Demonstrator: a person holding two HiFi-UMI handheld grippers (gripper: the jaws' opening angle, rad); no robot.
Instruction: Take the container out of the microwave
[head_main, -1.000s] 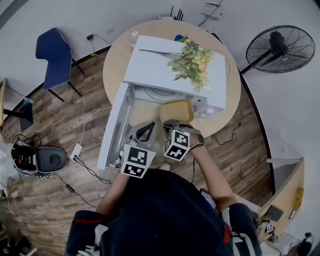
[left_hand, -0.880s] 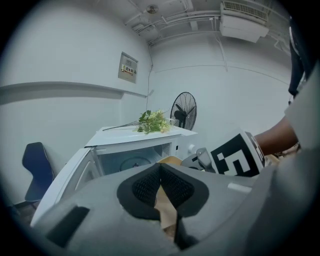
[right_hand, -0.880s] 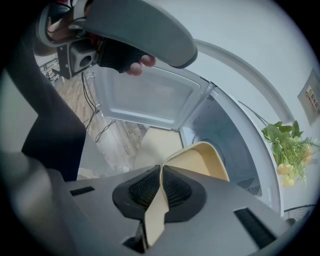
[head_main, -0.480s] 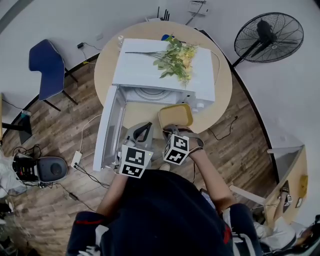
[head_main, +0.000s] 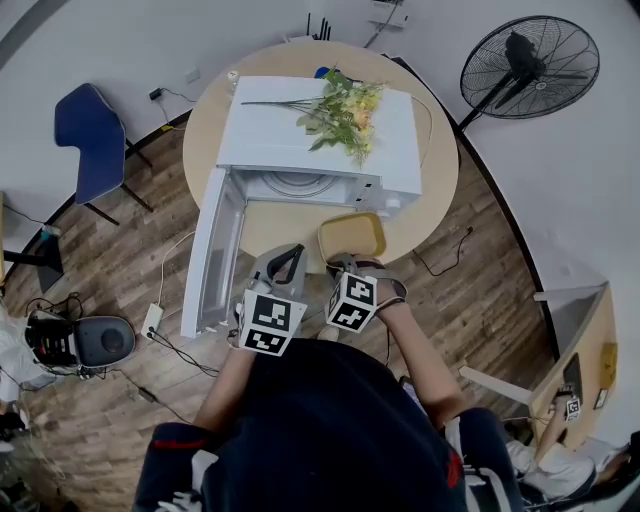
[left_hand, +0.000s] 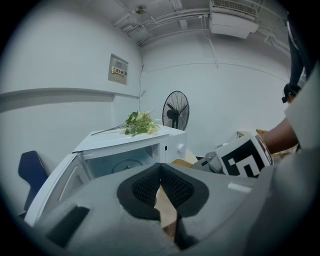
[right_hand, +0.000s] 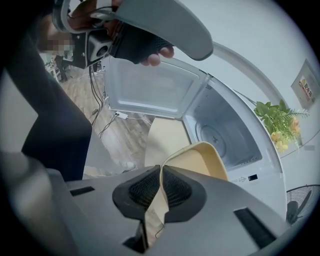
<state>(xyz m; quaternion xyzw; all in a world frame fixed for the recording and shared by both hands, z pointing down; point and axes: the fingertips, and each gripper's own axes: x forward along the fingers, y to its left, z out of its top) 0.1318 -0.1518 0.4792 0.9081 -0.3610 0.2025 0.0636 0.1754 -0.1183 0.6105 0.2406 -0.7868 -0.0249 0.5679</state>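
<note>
The white microwave (head_main: 320, 130) stands on the round table (head_main: 440, 190) with its door (head_main: 205, 255) swung wide to the left and its cavity (right_hand: 225, 135) bare. A shallow yellow container (head_main: 352, 236) hangs in front of the opening, over the table's near edge. My right gripper (head_main: 346, 262) is shut on its near rim; in the right gripper view the thin rim (right_hand: 161, 200) is pinched between the pads of the right gripper (right_hand: 161, 170). My left gripper (head_main: 284, 266) hovers beside it on the left, shut on nothing, its tips touching (left_hand: 160, 167).
A bunch of flowers (head_main: 345, 110) lies on the microwave's top. A standing fan (head_main: 528, 62) is at the back right and a blue chair (head_main: 90, 130) at the left. On the floor lie cables and a grey appliance (head_main: 85, 340).
The container has drawn a little further away from the microwave's opening, toward me, still in the right gripper. The left gripper has kept its place beside it.
</note>
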